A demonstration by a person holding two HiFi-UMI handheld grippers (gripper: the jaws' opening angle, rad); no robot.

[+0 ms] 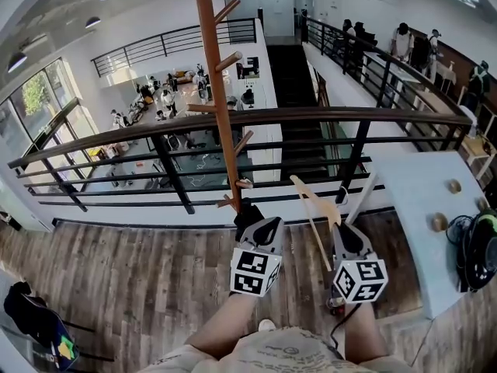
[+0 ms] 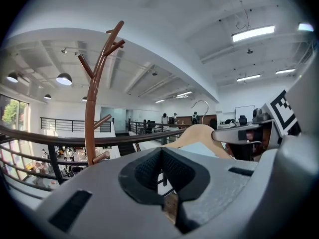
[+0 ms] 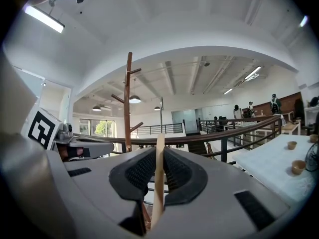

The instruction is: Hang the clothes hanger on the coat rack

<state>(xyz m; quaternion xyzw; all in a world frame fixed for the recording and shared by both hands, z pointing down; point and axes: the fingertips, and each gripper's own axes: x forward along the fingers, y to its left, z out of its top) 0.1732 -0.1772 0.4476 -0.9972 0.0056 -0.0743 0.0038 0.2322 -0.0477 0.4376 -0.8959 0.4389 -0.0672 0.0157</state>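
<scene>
Clamped edge-on in narrow jaws of right gripper (image 1: pixel 340 225): pale wooden clothes hanger (image 1: pixel 312 202), just right of tall brown wooden coat rack (image 1: pixel 217 92). Jaws of left gripper (image 1: pixel 248 213) closed, empty. Likely light, stiff, smooth; flat arm suits gripping.

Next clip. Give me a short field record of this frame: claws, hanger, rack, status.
left claw: shut, empty
right claw: shut on the wooden hanger
coat rack: brown, upright, beside the railing, ahead of both claws
hanger on rack: not yet
surroundings: wood floor, white table at right
</scene>
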